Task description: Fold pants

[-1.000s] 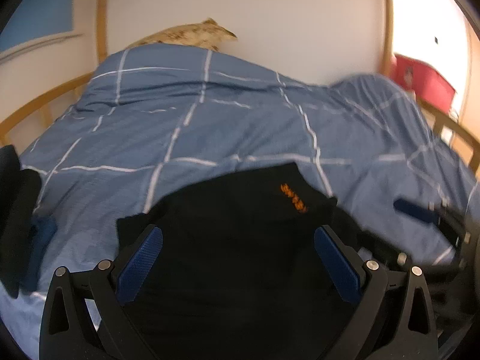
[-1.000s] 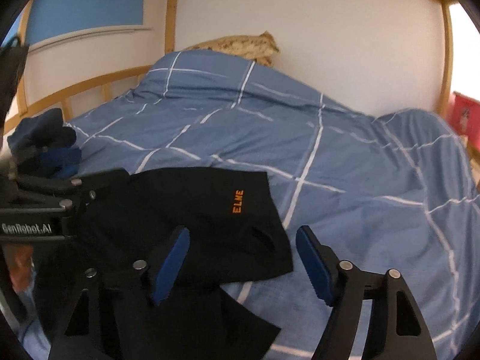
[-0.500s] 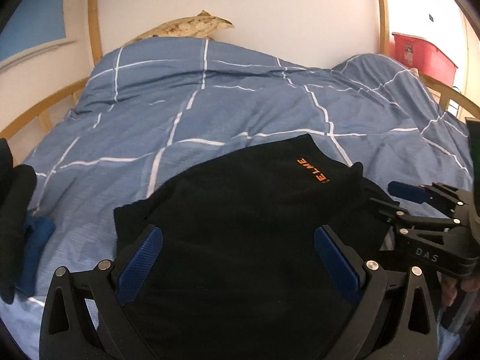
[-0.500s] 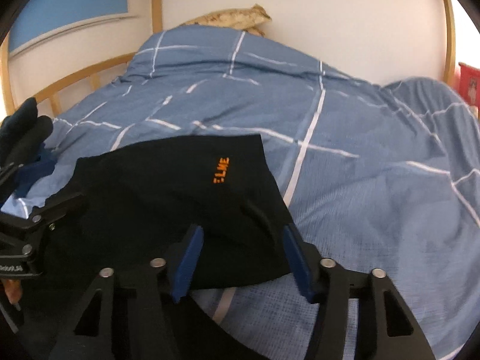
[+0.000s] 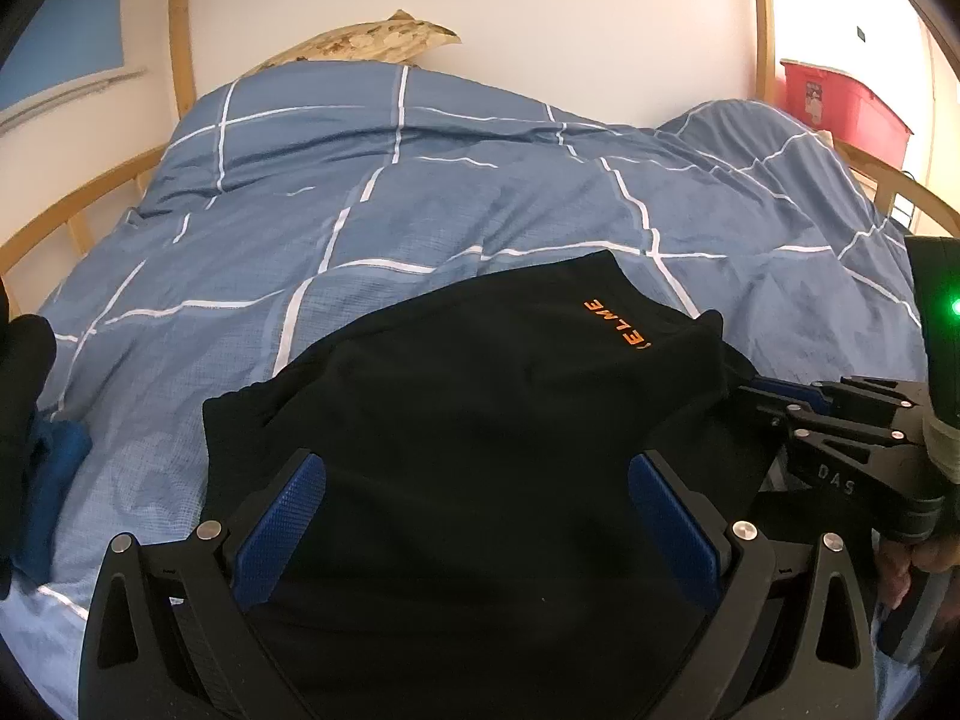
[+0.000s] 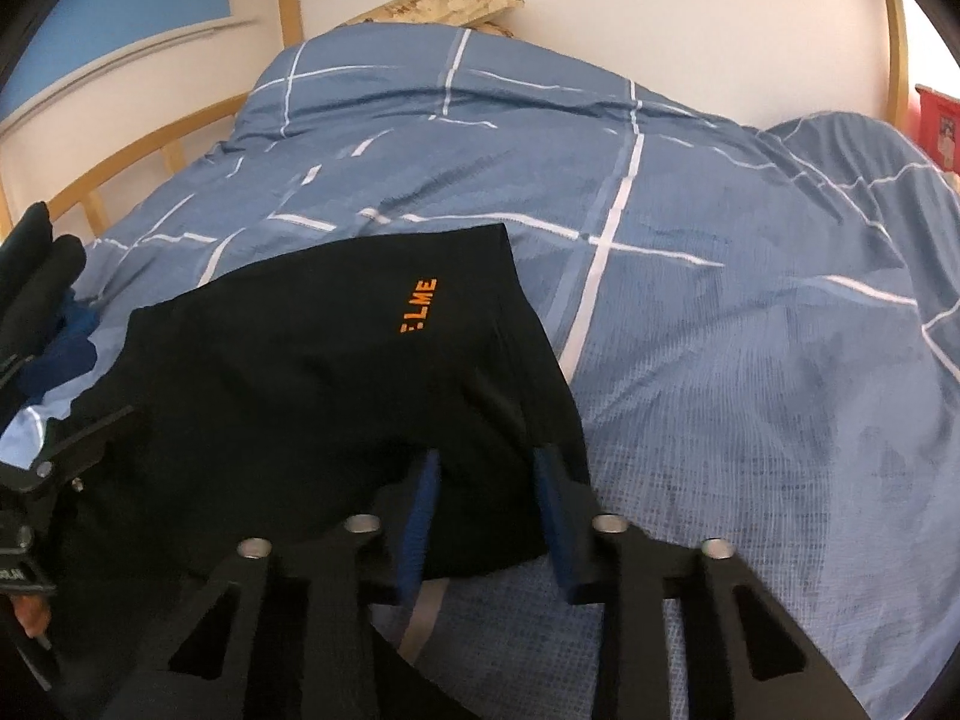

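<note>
At the far left of the left wrist view a pile of dark clothes (image 5: 27, 420) is sitting on the edge of the bed. The blue checked duvet (image 5: 420, 192) is covering the bed, with a patterned pillow (image 5: 366, 42) showing behind it against the wall. The black pants (image 5: 480, 420) are lying folded on the near part of the duvet, orange lettering (image 5: 618, 324) facing up. The left gripper (image 5: 477, 519) is hovering over them with its jaws spread wide, the fabric lying under the gap and neither pad pressing it. To the right, the right gripper (image 6: 483, 513) is closing on the near right edge of the pants; a fold of black cloth is sitting between its blue pads, though a narrow gap is still showing. A red box (image 5: 840, 102) is standing beyond the bed at far right.
</note>
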### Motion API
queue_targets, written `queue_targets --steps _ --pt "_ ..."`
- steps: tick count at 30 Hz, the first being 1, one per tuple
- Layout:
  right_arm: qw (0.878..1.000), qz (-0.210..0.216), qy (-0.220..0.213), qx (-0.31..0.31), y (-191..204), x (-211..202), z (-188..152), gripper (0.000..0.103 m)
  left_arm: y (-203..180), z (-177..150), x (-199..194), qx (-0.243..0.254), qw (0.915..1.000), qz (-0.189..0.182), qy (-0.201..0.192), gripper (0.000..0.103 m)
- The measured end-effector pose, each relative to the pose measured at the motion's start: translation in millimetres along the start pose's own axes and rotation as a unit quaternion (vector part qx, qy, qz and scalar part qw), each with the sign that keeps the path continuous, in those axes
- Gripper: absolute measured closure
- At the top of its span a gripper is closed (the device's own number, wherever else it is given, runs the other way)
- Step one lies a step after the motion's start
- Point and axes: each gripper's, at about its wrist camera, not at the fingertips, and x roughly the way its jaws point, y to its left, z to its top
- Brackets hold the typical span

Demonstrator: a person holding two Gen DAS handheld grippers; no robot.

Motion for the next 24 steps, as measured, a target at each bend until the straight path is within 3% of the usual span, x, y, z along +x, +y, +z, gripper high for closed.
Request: queue_targets --steps 5,11,20,21,23,24 --pt "1.0 -0.016 -0.012 -0.008 2.3 -13.9 -5.9 0.097 -1.2 -2.3 1.6 0.005 1.0 -0.002 0.004 0.0" --pt "0.998 -0.058 0.002 -0.008 1.5 -35.1 -18.0 0.099 -4.7 -4.3 2.5 0.015 0.9999 -0.002 0.007 0.0" --pt "0.995 -0.099 0.028 -0.006 -0.3 -32.7 -21.5 0.097 0.7 -5.5 5.6 0.003 0.9999 -0.002 0.016 0.0" --pt "0.994 -0.105 0.024 -0.006 0.2 -33.7 -21.3 0.095 1.2 -5.5 5.2 0.001 0.9999 -0.002 0.016 0.0" --pt "0.992 -0.126 0.014 0.003 0.1 -40.0 -20.5 0.063 2.4 -5.1 3.7 -0.001 0.9999 -0.002 0.012 0.0" --pt "0.99 -0.141 0.003 0.005 0.7 -45.0 -19.7 0.056 2.9 -5.0 2.5 -0.001 1.0 -0.002 0.01 0.0"
